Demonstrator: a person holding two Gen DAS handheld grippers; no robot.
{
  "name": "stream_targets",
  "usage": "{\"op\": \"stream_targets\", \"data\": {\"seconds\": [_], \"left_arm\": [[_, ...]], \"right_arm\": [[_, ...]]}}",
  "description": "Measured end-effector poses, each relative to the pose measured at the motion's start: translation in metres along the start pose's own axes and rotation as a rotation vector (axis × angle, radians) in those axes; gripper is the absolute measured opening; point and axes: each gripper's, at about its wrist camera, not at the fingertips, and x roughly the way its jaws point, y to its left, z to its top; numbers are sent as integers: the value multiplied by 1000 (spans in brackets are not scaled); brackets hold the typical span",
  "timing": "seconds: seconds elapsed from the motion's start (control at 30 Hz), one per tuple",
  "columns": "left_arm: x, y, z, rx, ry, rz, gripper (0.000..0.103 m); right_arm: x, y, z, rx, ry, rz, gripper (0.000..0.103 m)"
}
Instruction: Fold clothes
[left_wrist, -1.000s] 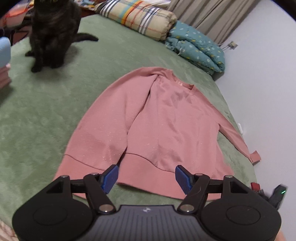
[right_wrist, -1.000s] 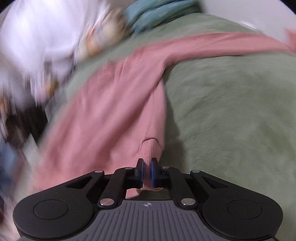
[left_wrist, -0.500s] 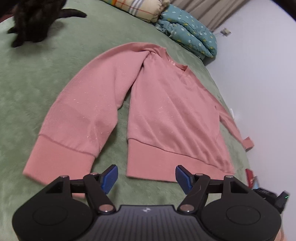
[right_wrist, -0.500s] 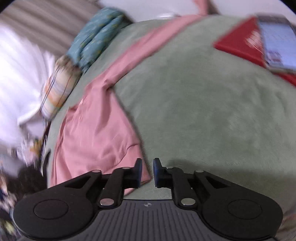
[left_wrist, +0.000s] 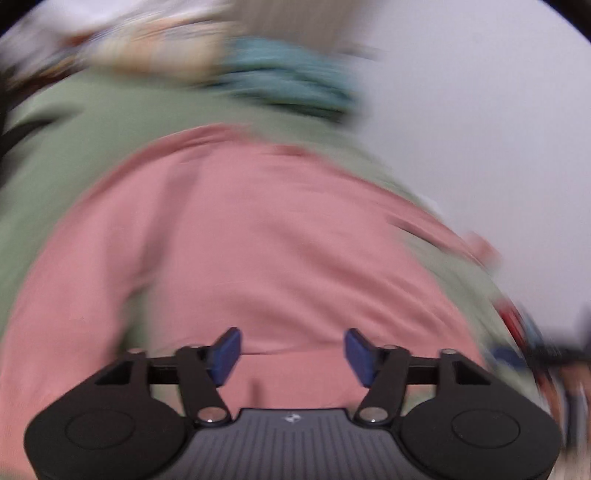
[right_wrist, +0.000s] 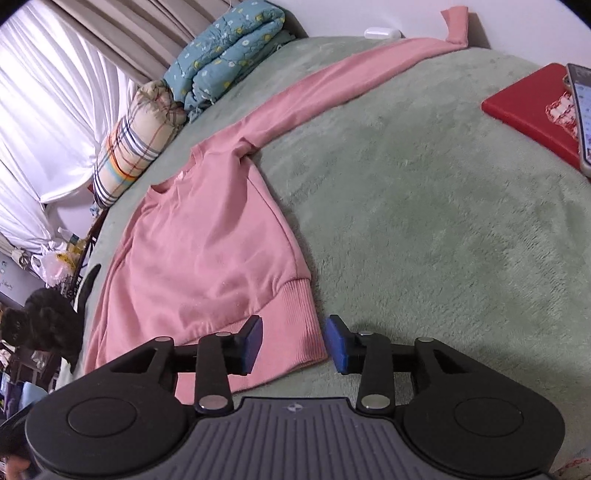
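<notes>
A pink sweatshirt (right_wrist: 207, 251) lies flat on a green blanket (right_wrist: 424, 221), one sleeve (right_wrist: 332, 79) stretched toward the far edge. My right gripper (right_wrist: 293, 345) hovers over the ribbed hem corner (right_wrist: 295, 328); its jaws are opening and the pads do not press on the cloth. The left wrist view is blurred by motion. There the pink sweatshirt (left_wrist: 258, 240) fills the middle, and my left gripper (left_wrist: 291, 350) stands open just above its hem, with nothing pinched.
A teal quilt (right_wrist: 225, 55) and a plaid bundle (right_wrist: 136, 140) lie at the bed's far side by white curtains. A red book (right_wrist: 535, 110) with a phone (right_wrist: 581, 110) sits on the right. A black cat (right_wrist: 48, 325) is at the left edge.
My right gripper let go of the sweatshirt's hem, which now lies flat on the blanket. My left gripper swung closer and lower over the sweatshirt, staying open.
</notes>
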Motion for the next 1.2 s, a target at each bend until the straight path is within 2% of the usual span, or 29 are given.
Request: {"op": "stream_targets", "data": {"seconds": [0.03, 0.07, 0.13, 0.2, 0.23, 0.27, 0.37, 0.4, 0.47, 0.53, 0.57, 0.63, 0.67, 0.7, 0.73, 0.77, 0.8, 0.9, 0.97, 1.03, 1.07, 1.1, 1.13, 1.2], "left_arm": [[2, -13, -3, 92, -15, 6, 70], [4, -18, -6, 131, -12, 46, 70], [6, -16, -11, 125, 6, 105, 70], [4, 0, -16, 28, 16, 168, 70], [2, 13, -19, -64, 16, 199, 70], [-1, 36, -25, -215, 18, 220, 70], [-3, 89, -45, -560, 54, 171, 70], [-2, 98, -49, -615, 62, 152, 70], [3, 109, -53, -653, 66, 121, 71], [9, 109, -50, -651, 57, 104, 83], [13, 110, -47, -654, 48, 86, 84], [20, 110, -43, -666, 41, 66, 83], [26, 110, -40, -671, 40, 58, 80], [29, 109, -38, -673, 41, 56, 55], [31, 108, -35, -676, 43, 55, 11], [34, 108, -33, -683, 63, 69, 13], [31, 112, -31, -733, 87, 75, 13], [-3, 114, -21, -793, -5, 45, 12], [-38, 110, -8, -760, -101, 40, 6], [-56, 112, -2, -735, -106, 68, 3], [-64, 113, 0, -723, -105, 84, 3], [-62, 115, 0, -721, -81, 88, 3], [-47, 119, -10, -728, 28, 120, 3], [-35, 119, -20, -725, 95, 129, 3]], "right_arm": [[2, 1, -3, 3, 4, -2, 37], [2, 1, -4, 5, 4, -1, 37], [-2, 4, -5, -9, -2, 5, 38], [-5, 8, -6, -26, -10, 10, 38], [-8, 10, -6, -52, -19, 2, 38], [-11, 12, -6, -84, -33, -20, 38], [-12, 7, 1, -105, -56, -76, 38], [-11, 4, 3, -107, -58, -89, 38], [-1, 3, 6, -147, -22, -104, 38], [12, 11, 5, -215, 17, -93, 42], [19, 15, 4, -247, 34, -93, 51], [29, 22, 5, -274, 29, -123, 53], [33, 26, 6, -266, 16, -131, 51], [36, 28, 7, -242, 22, -118, 21], [39, 29, 10, -200, 44, -71, 8], [39, 28, 12, -121, 63, -10, 9], [36, 24, 14, -22, 66, 52, 9], [18, -1, 10, 349, 41, 283, 8], [6, -20, 5, 590, 22, 422, 8], [6, -31, -8, 626, 63, 357, 8], [8, -33, -11, 534, 106, 215, 8], [11, -29, -14, 458, 125, 130, 8], [11, -26, -18, 427, 119, 115, 8], [12, -19, -24, 364, 105, 86, 8]]}}
